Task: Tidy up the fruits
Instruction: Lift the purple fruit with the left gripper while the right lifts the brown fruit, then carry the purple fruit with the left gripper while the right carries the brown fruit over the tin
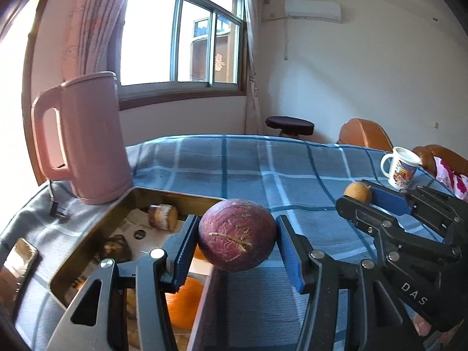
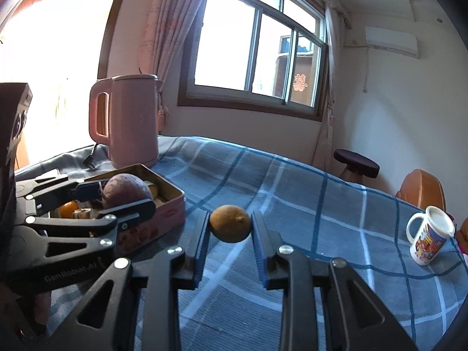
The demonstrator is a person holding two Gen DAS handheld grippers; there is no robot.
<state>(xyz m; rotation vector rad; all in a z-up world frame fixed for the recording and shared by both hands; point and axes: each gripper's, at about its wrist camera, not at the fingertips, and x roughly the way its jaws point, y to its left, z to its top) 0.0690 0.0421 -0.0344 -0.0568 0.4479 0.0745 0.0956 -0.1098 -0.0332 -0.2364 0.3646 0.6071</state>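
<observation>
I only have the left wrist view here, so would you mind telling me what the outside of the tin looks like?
Observer: The right wrist view shows the tin has pink side walls with a printed pattern low on the near wall.
Operator: Thank you. How is the brown fruit sitting in the right gripper?
Observer: The right gripper is shut on the brown fruit, which is clear of the cloth, its small nub pointing up and right.
Operator: And is my purple fruit over the tin?
Observer: Side on, the purple fruit in the left gripper overlaps the open tin, above its rim.
</observation>
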